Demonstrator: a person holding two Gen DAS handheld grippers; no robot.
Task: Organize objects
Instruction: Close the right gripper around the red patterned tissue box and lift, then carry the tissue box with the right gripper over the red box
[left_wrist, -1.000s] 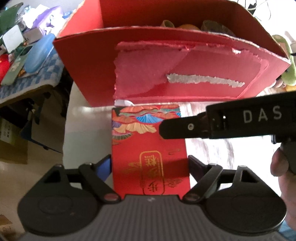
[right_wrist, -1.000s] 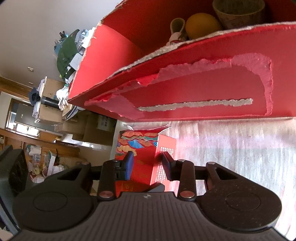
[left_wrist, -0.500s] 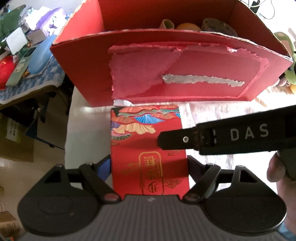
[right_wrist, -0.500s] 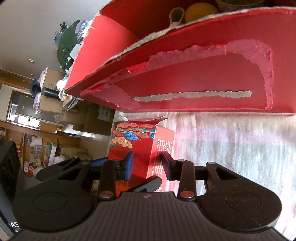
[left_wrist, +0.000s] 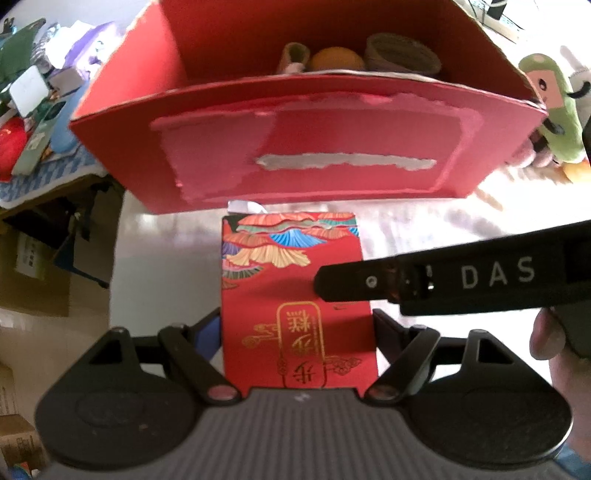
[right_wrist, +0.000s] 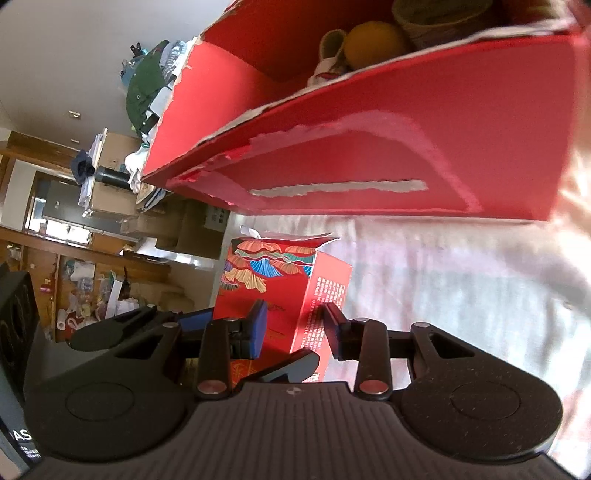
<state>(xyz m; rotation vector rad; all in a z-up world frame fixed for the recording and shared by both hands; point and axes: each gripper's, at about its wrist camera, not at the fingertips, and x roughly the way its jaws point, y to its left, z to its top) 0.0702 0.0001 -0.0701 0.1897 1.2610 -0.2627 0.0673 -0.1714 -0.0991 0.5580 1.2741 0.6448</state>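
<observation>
A red gift carton (left_wrist: 295, 295) with gold characters and a fan pattern sits between the fingers of my left gripper (left_wrist: 297, 332), which is shut on its two sides. My right gripper (right_wrist: 293, 325) reaches in from the right (left_wrist: 424, 282) and is shut on the carton's near corner (right_wrist: 280, 295), one finger on the top face, one on the printed side. Behind stands a big open red box (left_wrist: 306, 147) with a torn front. Inside it are an orange (left_wrist: 334, 59), a woven cup (left_wrist: 402, 53) and a small figure (left_wrist: 293, 55).
The table (left_wrist: 166, 266) has a pale cloth. A green plush toy (left_wrist: 554, 107) stands to the right of the big box. A cluttered side table (left_wrist: 37, 122) with a blue checked cloth is at the left. The table's left edge drops to the floor.
Both grippers and the carton have risen and tilted, so the inside of the big red box shows more. Both grips on the carton are unchanged.
</observation>
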